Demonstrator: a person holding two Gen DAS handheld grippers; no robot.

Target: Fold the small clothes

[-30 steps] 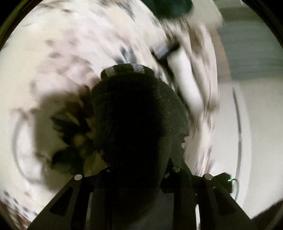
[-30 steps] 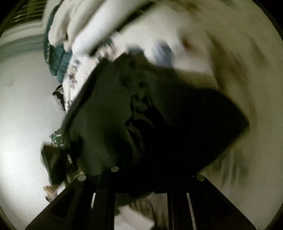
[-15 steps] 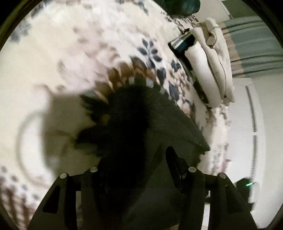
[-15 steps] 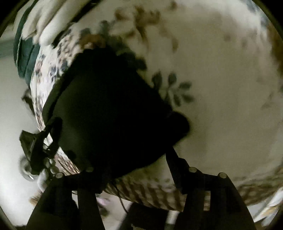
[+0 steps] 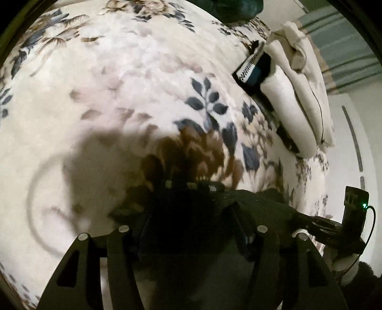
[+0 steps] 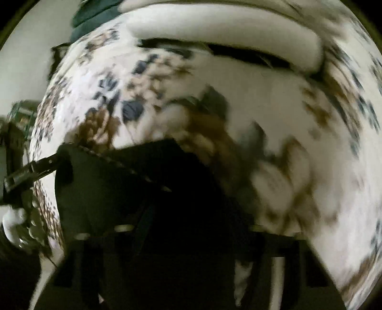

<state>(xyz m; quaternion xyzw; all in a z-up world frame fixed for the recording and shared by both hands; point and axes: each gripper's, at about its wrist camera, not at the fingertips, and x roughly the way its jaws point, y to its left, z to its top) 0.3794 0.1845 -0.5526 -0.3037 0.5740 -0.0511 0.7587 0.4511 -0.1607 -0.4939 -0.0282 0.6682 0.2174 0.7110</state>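
A black garment (image 5: 250, 202) lies on the floral bedspread (image 5: 143, 83), low in the left wrist view. My left gripper (image 5: 191, 214) points down over it with its fingers apart and not pressing the cloth. In the blurred right wrist view the same black garment (image 6: 114, 186) fills the lower left. My right gripper (image 6: 193, 214) stands over it and its jaws are closing, with the dark cloth between them. Its fingertips are lost in the dark. Each gripper shows in the other's view: the right gripper's body (image 5: 353, 226) at the right edge, the left one (image 6: 28, 171) at the left edge.
A stack of folded white clothes (image 5: 300, 90) lies at the bed's far right, beside a black item with a lettered white band (image 5: 250, 69). A dark green bundle (image 5: 229, 9) sits at the top. The bed's edge and pale floor (image 5: 346, 143) run along the right.
The left jaws have spread and let go of the black garment, which now lies on the bed. The right gripper has swung across the bed and rolled, its view now blurred.
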